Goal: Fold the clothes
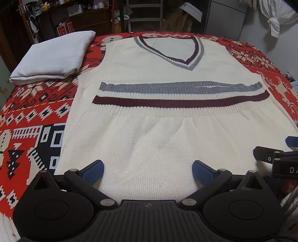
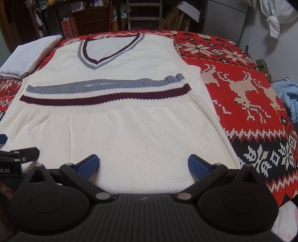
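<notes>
On blanket (image 1: 37, 115) | vest (image 1: 167, 134) lengthwise, V-neck far | both hand-held grippers apart, empty

From my feed I see a surface spread with a red patterned cover (image 2: 242, 61) showing snowflakes and reindeer. Behind it the room is dim and crowded: dark wooden shelving (image 1: 61, 16) loaded with boxes and small items on the left, a pale chair frame (image 1: 146, 16) at centre, cardboard boxes (image 2: 188, 13) beside it, and a grey wall (image 1: 253, 41) on the right where a knotted white cloth (image 1: 273, 22) hangs.
</notes>
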A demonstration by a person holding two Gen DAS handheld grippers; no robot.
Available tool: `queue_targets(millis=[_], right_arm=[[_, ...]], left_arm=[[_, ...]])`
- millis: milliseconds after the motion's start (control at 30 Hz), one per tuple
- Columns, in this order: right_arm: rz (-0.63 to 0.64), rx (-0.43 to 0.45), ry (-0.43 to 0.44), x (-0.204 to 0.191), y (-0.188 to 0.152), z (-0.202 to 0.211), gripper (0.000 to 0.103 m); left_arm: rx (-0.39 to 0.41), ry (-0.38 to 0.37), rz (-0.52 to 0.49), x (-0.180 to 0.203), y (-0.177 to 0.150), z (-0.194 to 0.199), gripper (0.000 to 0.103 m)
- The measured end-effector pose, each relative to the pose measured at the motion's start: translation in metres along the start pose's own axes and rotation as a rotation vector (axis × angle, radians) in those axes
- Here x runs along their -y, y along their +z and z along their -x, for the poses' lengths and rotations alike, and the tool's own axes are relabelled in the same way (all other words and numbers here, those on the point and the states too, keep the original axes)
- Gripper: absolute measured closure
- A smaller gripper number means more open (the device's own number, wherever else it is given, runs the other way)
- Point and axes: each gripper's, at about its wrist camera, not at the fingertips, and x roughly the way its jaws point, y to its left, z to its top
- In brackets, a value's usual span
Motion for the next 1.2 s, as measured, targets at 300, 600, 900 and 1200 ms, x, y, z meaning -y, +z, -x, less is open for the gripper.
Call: queue_targets(millis=[300, 600, 900, 1200], right_arm=[[-0.041, 0.047, 0.068, 0.0, 0.002, 0.032, 0.021], [0.033, 0.046, 0.107, -0.029, -0.022, 0.029, 0.083], [0.051, 0.093, 0.119, -0.018, -0.037, 0.048, 0.093], [-0.044, 0.087, 0.096, 0.015, -0.034, 0.04, 0.095]], left_arm=[[0.054, -0.257, 0.038, 0.001, 0.0, 0.036, 0.058], [0.021, -0.297, -0.07, 0.019, -0.02, 0.02, 0.083], [0.037, -0.321, -0.062, 0.012, -0.025, 0.021, 0.083], [0.034, -0.351, -0.029, 0.005, -0.025, 0.019, 0.083]])
